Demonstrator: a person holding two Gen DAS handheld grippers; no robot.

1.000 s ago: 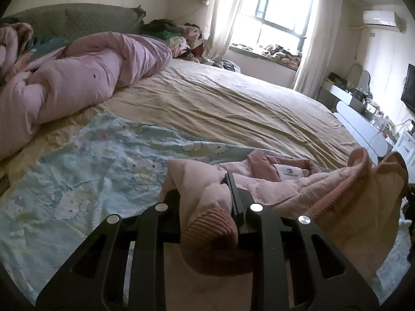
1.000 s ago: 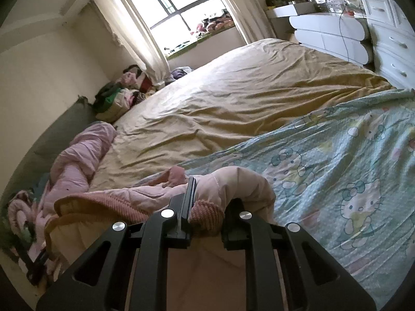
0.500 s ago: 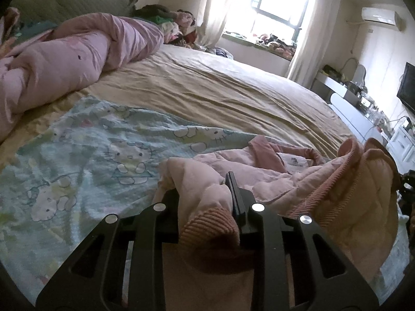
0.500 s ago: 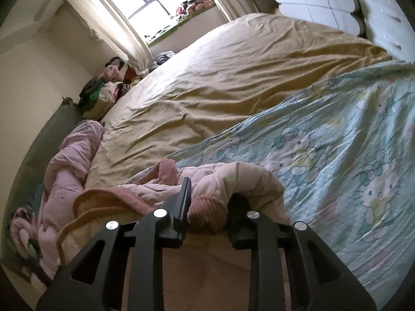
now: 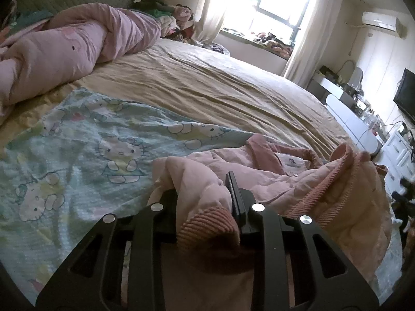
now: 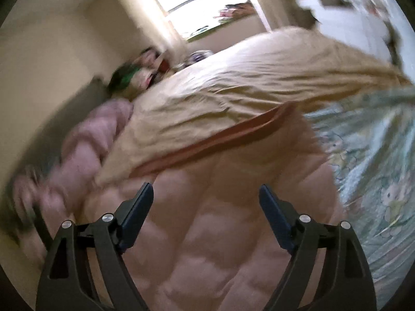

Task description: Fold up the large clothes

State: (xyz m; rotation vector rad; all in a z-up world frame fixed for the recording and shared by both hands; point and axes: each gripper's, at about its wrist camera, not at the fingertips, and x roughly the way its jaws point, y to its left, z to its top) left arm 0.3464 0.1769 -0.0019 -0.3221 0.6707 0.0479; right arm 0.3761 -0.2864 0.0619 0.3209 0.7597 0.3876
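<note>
Your left tongs (image 5: 205, 194) are clamped on the ribbed cuff (image 5: 207, 224) of the pink jacket (image 5: 324, 189), which lies on the bed (image 5: 220, 88) ahead and to their right. Your right tongs (image 6: 206, 202) have just been opening; their 2 jaws gape above the jacket's quilted cloth, gripping nothing.
</note>
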